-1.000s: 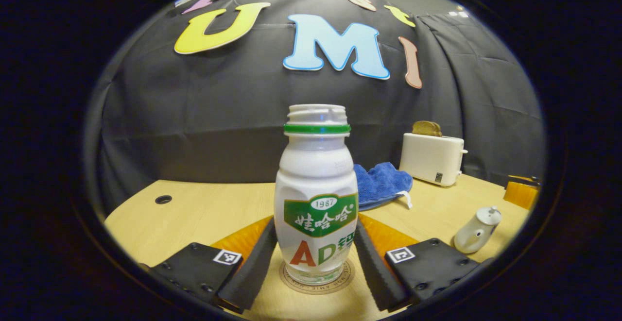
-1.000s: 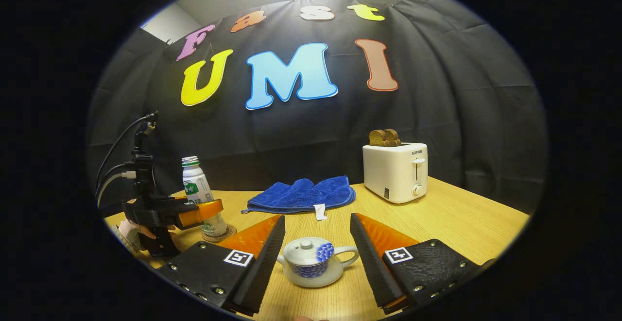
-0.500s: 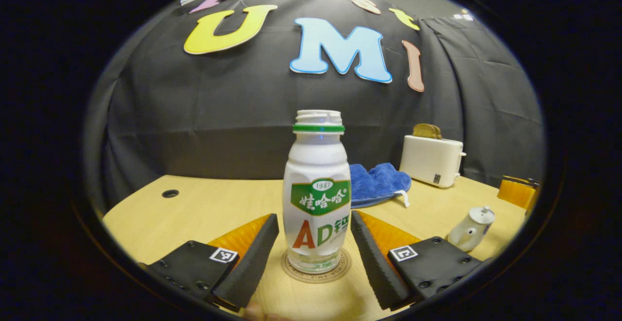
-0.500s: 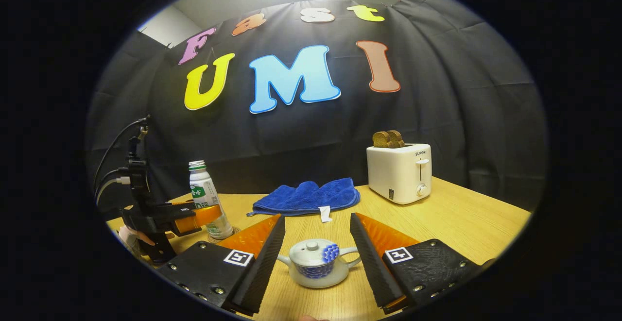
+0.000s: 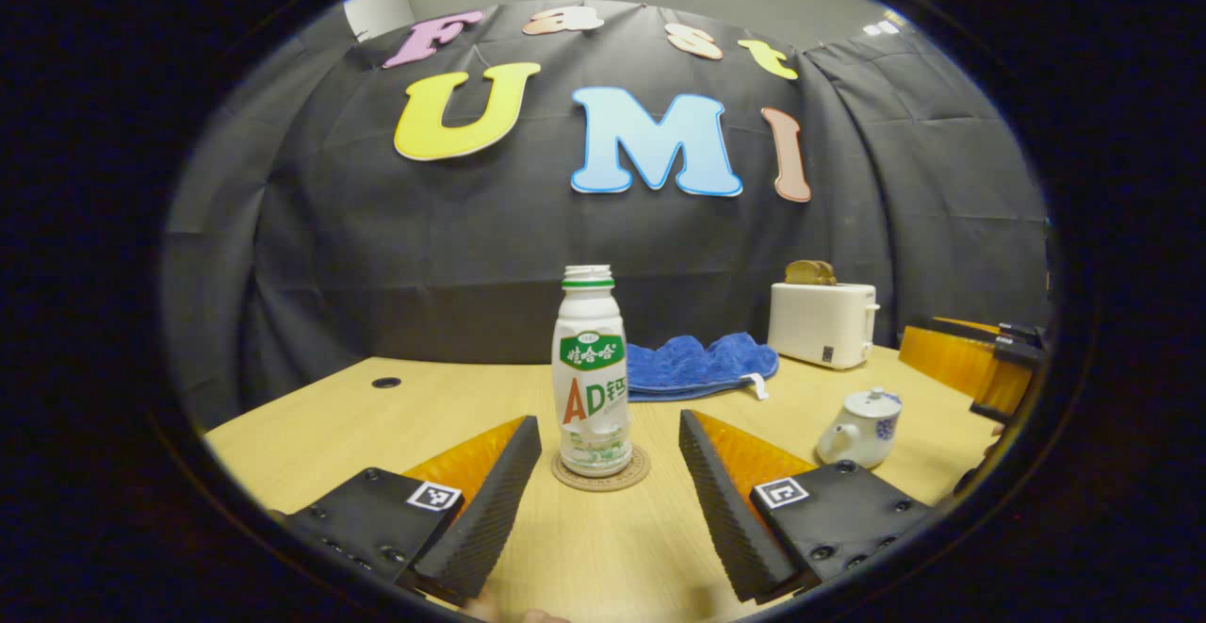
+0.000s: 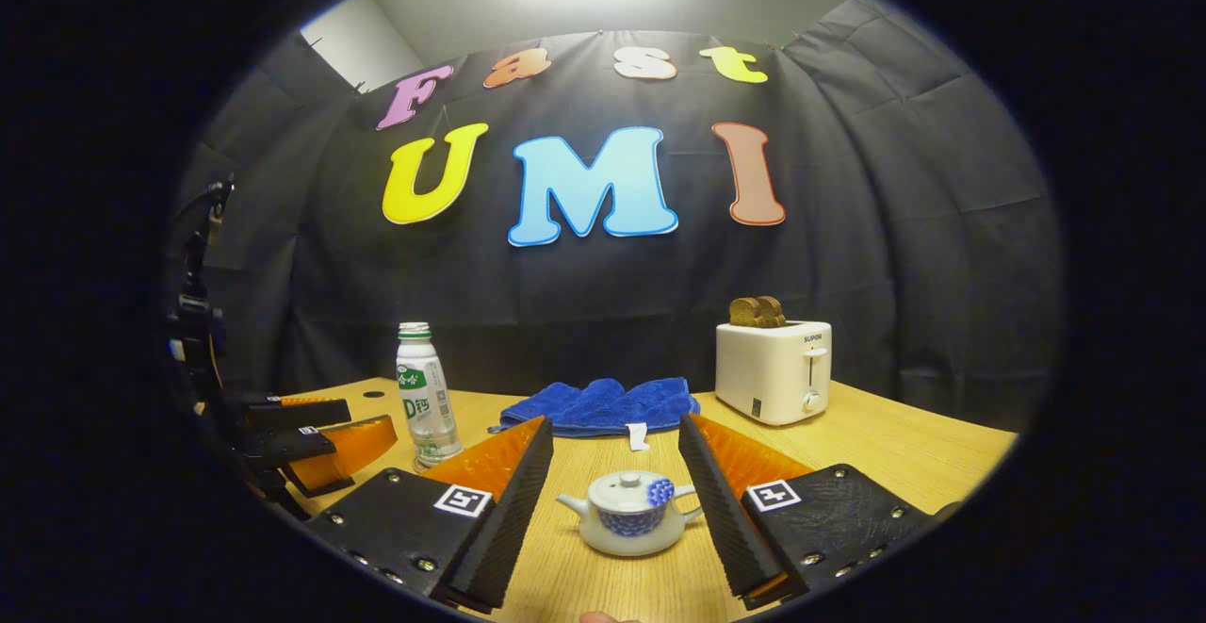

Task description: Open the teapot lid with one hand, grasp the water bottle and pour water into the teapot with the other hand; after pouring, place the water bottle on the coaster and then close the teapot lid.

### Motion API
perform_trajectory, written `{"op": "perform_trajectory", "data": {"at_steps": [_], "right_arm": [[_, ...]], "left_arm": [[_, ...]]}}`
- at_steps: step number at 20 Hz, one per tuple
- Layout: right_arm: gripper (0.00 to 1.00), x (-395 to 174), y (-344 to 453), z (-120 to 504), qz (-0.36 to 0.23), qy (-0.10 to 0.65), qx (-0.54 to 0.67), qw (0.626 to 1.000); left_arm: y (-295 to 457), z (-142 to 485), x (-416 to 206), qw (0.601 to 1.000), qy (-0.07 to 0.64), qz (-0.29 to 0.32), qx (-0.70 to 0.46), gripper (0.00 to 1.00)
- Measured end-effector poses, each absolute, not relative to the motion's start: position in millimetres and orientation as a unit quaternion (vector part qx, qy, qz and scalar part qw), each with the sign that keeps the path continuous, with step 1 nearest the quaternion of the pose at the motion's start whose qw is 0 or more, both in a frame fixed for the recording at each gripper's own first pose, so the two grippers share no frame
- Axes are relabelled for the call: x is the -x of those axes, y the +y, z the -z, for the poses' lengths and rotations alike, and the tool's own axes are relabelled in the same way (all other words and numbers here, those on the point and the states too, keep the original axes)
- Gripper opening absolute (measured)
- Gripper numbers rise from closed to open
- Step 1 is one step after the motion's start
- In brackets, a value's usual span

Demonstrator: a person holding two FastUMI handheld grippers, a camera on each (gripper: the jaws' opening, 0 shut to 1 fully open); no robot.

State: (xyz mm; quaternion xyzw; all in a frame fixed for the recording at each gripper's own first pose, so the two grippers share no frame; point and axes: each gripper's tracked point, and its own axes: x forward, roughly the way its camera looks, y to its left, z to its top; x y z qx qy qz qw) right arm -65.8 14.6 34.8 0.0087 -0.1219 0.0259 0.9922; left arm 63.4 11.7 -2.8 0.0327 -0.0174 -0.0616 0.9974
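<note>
In the left gripper view, our left gripper (image 5: 610,491) hangs low over the pale wooden desk (image 5: 330,425) with its fingers (image 5: 490,510) spread wide and nothing between them. Just beyond the fingertips the water bottle (image 5: 591,368) stands upright and uncapped on the round coaster (image 5: 601,472), clear of both fingers. Off to the right of it sits the small white teapot (image 5: 859,427), lid on, with part of our other gripper showing at the edge near it. Farther back a blue cloth (image 5: 697,367) lies crumpled on the desk, and a white toaster (image 5: 822,323) with bread in its slots stands against the black booth wall. In the right gripper view, our right gripper (image 6: 612,500) is likewise spread open, holding nothing, and the teapot (image 6: 629,521) rests on the desk (image 6: 895,434) between the two fingers (image 6: 716,500) without touching either; its lid (image 6: 629,489) is seated on the pot, the spout points left and the handle right. Behind it to the left we see the water bottle (image 6: 426,406) upright near the left gripper (image 6: 311,434), which is apart from it. The blue cloth (image 6: 603,404) lies past the teapot, and the toaster (image 6: 774,370) stands at the far right of the desk.
</note>
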Motion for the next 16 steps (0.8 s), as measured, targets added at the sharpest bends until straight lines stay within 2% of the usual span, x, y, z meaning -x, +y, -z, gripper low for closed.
{"op": "perform_trajectory", "data": {"at_steps": [8, 16], "right_arm": [[0.83, 104, 39, -7, -0.039, -0.096, 0.012, 0.995], [0.85, 111, 36, 9, -0.031, -0.081, 0.003, 0.996]], "left_arm": [[-25, -7, 17, 0.996, -0.047, 0.072, -0.030, 1.00], [-26, 14, 28, 0.998, -0.034, 0.050, 0.001, 0.99]]}}
